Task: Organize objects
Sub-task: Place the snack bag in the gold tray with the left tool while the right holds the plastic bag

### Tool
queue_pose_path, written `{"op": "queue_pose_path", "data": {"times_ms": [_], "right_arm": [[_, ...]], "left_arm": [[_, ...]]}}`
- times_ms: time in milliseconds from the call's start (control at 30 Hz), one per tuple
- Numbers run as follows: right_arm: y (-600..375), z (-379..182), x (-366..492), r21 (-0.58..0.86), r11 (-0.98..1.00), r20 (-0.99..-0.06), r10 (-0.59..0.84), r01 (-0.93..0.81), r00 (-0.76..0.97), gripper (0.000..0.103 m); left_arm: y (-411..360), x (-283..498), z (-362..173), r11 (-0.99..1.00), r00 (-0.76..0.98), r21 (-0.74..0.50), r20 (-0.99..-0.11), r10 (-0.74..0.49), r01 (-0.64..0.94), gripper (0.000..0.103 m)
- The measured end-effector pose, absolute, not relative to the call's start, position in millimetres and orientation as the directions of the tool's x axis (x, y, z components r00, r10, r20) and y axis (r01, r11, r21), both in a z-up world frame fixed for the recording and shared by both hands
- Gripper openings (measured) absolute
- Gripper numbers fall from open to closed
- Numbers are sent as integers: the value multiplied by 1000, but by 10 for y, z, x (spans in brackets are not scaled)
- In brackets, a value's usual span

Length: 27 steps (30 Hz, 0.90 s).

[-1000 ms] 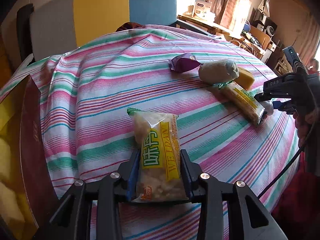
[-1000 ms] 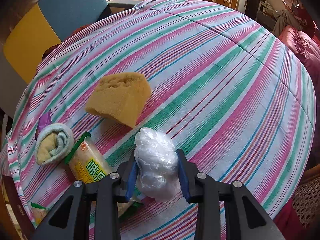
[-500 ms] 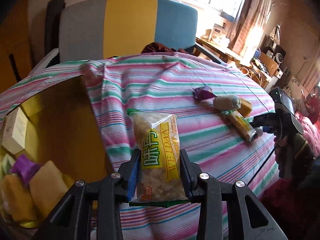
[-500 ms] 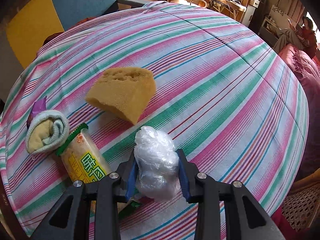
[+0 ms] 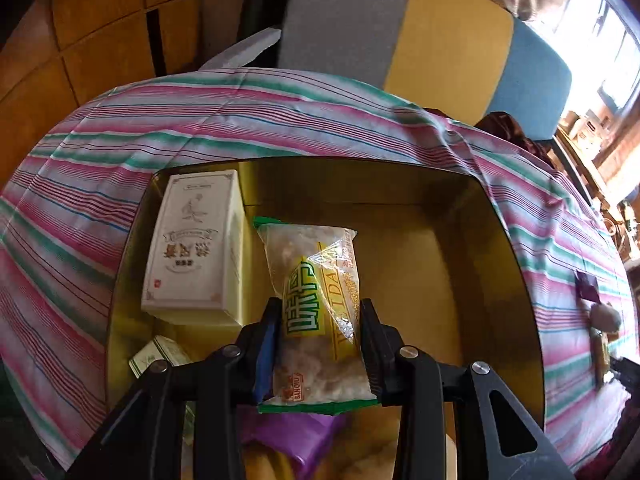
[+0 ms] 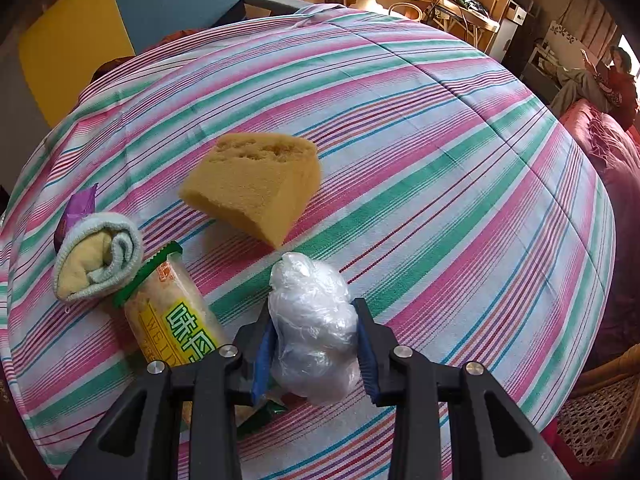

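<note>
My left gripper [image 5: 318, 346] squeezes a snack bag [image 5: 316, 312] above the gold box [image 5: 496, 272], beside a white carton [image 5: 192, 248]. My right gripper [image 6: 314, 354] squeezes a plastic wad [image 6: 312, 328] on the striped tabletop [image 6: 440, 160], near a sponge [image 6: 252, 190].

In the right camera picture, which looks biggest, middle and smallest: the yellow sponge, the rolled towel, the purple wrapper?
1. yellow sponge
2. rolled towel
3. purple wrapper, but the towel hides part of it, so that is unsure.
</note>
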State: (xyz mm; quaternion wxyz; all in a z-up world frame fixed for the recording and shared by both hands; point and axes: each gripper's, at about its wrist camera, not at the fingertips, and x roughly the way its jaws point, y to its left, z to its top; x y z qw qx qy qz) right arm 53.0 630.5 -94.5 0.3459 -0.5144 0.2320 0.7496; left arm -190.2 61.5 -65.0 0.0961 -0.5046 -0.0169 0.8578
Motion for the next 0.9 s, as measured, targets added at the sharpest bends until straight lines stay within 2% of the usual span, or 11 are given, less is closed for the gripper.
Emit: {"op": "queue_pose_path", "data": {"times_ms": [167, 200, 233, 333, 433, 667, 900], "right_arm": [[6325, -917, 546, -22, -663, -930, 288, -749, -228, 36], [6334, -912, 550, -24, -664, -930, 289, -747, -227, 36], [6325, -942, 509, -24, -664, -930, 290, -748, -227, 36], [6120, -874, 493, -29, -665, -929, 294, -746, -226, 36], [5982, -872, 530, -26, -663, -928, 295, -748, -228, 35], [6071, -910, 511, 6, -639, -918, 301, -769, -258, 35], [6019, -649, 479, 84, -671, -846, 342, -736, -408, 35]], "left_arm": [[580, -2088, -709, -991, -496, -80, -860, 123, -106, 39], [582, -2104, -700, -991, -506, -72, -854, 118, -110, 40], [580, -2110, -690, -992, -515, -61, -850, 110, -111, 46], [512, -2105, -639, -993, -531, -58, -841, 102, -99, 48], [481, -1931, -530, -995, -573, -19, -816, 75, -102, 48], [436, -1235, -302, -993, -647, -12, -758, 86, -118, 48], [374, -723, -171, -993, -675, -44, -731, 104, -106, 48]]}}
